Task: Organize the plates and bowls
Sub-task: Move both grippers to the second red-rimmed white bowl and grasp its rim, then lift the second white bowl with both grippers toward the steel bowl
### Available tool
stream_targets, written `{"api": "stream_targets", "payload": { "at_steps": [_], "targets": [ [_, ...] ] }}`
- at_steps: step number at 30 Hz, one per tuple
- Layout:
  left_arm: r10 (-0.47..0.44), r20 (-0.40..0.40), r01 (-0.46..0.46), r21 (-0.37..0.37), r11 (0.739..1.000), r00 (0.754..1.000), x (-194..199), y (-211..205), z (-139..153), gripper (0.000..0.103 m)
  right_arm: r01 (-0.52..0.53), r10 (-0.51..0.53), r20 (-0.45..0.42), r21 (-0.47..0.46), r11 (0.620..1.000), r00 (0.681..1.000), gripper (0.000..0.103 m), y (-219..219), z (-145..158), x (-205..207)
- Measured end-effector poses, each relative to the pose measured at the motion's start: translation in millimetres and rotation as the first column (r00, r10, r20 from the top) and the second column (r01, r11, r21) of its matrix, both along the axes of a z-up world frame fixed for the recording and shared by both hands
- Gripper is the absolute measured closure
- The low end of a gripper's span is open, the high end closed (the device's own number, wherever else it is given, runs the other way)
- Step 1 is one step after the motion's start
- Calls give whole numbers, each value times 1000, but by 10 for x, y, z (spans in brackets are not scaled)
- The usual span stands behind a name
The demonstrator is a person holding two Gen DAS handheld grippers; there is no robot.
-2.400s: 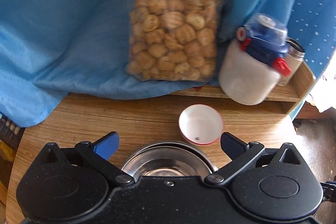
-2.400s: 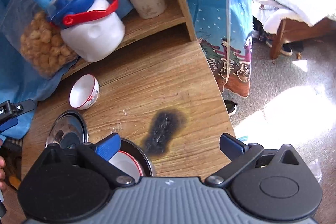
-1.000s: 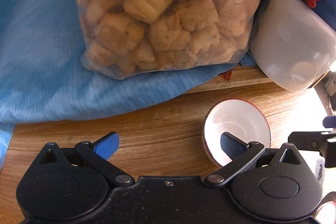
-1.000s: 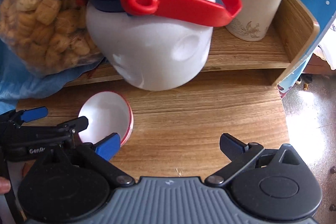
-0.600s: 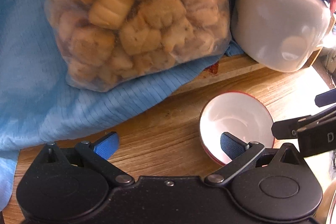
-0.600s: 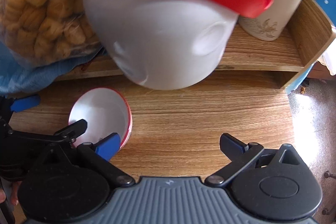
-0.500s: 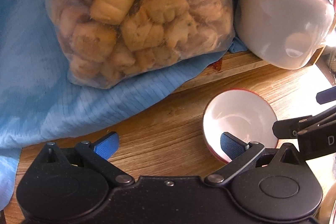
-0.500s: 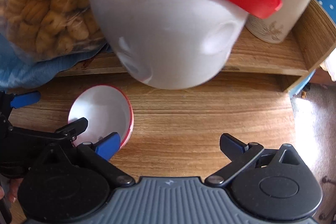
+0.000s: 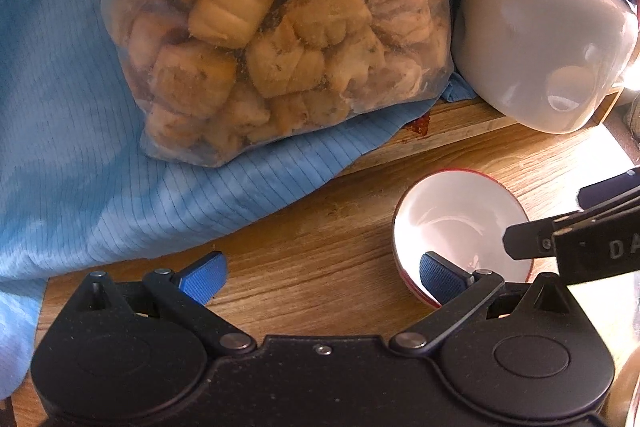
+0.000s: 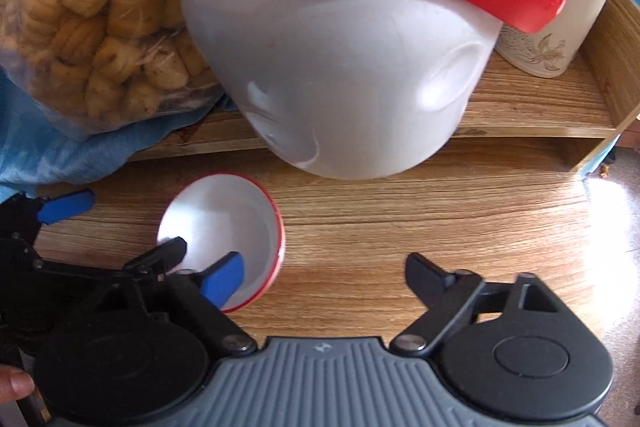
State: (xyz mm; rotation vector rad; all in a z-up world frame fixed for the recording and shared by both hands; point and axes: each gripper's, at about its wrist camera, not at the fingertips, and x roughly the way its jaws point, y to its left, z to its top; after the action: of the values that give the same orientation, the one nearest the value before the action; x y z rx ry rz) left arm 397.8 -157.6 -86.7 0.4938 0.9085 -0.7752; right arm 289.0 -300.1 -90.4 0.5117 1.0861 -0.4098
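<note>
Right gripper [image 10: 322, 277]: jaws spread, closing, one fingertip inside small red-rimmed bowl [image 10: 224, 231], lower left. Left gripper [image 9: 320, 279]: jaws wide, one inside bowl. Bowl upright on desk [image 10: 440, 219], mouth upward.

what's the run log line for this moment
phase: grasp approach | target: small white bowl upright on wooden table | right gripper: closing, one finger over bowl rim | left gripper: open beside bowl

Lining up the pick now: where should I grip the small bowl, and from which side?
Pinch the bowl rim from above: it sits upright and open. The closing right gripper already has one finger inside, near that gripper; the wall there is not yet pinched.
</note>
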Motion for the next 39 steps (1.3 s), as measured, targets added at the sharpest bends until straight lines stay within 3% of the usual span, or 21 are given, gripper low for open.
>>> {"api": "stream_targets", "payload": {
  "at_steps": [8, 11, 14, 19, 22, 24, 26, 30, 33, 39],
  "targets": [
    [-1, -18, 1, 5, 1000, 1000, -20, -24, 52, 6, 11, -13, 35, 56, 998, 999, 48, -134, -66, -28],
    [18, -63, -18, -8, 1000, 998, 9, -60, 72, 14, 14, -21, 64, 109, 994, 998, 61, -194, -100, -45],
    [63, -142, -73, -71, 995, 988, 76, -32, 108, 27, 14, -24, 77, 127, 992, 997, 68, -211, -98, -47],
    [93, -221, -123, -124, 985, 971, 150, 18, 124, 55, 25, -35, 73, 128, 991, 997, 69, -242, -113, -34],
    [97, -265, -133, -124, 983, 959, 183, 38, 71, 63, 26, -37, 72, 136, 990, 997, 70, -247, -159, -17],
    [122, -299, -164, -119, 979, 946, 217, 57, 41, 63, 34, -45, 73, 151, 988, 996, 73, -150, -177, 11],
    [127, -326, -176, -124, 977, 937, 205, 76, 32, 68, 34, -49, 83, 171, 985, 995, 80, -124, -213, 26],
    [97, -353, -154, -139, 978, 931, 195, 50, 39, 87, 12, -28, 91, 164, 986, 995, 90, -68, -205, 45],
    [69, -352, -126, -141, 982, 933, 114, 10, 87, 88, -1, -10, 82, 136, 991, 997, 92, -18, -190, 69],
    [85, -349, -142, -142, 980, 933, -44, 68, 159, 88, 14, -42, 131, 208, 978, 991, 92, -27, -121, -78]
  ]
}}
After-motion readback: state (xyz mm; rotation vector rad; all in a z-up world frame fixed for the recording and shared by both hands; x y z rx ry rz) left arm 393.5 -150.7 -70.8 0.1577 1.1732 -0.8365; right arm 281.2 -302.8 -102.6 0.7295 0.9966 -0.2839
